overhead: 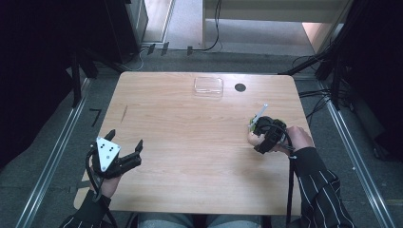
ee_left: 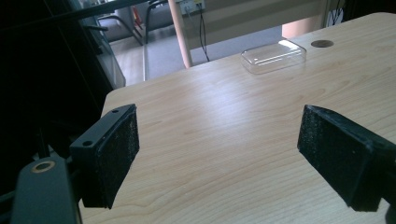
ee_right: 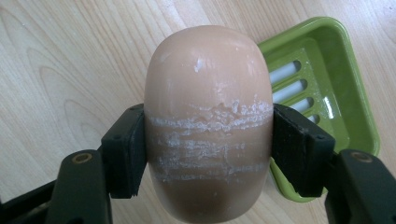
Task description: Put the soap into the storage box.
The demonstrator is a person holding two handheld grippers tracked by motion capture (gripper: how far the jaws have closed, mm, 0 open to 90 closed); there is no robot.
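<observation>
Wooden table (overhead: 190, 142): light grain, rounded corners, lying beneath both tools. Clear plastic tray (overhead: 208, 87) (ee_left: 274, 56): shallow, rectangular, on the tabletop well ahead of the left gripper (overhead: 126, 137) and to its right, near the far edge. Dark round disc (overhead: 240, 87) (ee_left: 322, 44): set flat in the tabletop just beside the tray, on the side towards the right gripper (overhead: 256, 135) and well ahead of it. Black cables (overhead: 216, 28): on the grey floor beyond the table, far ahead of both tools. Metal floor rails (overhead: 52, 156) (overhead: 361, 156): one outboard of each tool, running alongside the table.
</observation>
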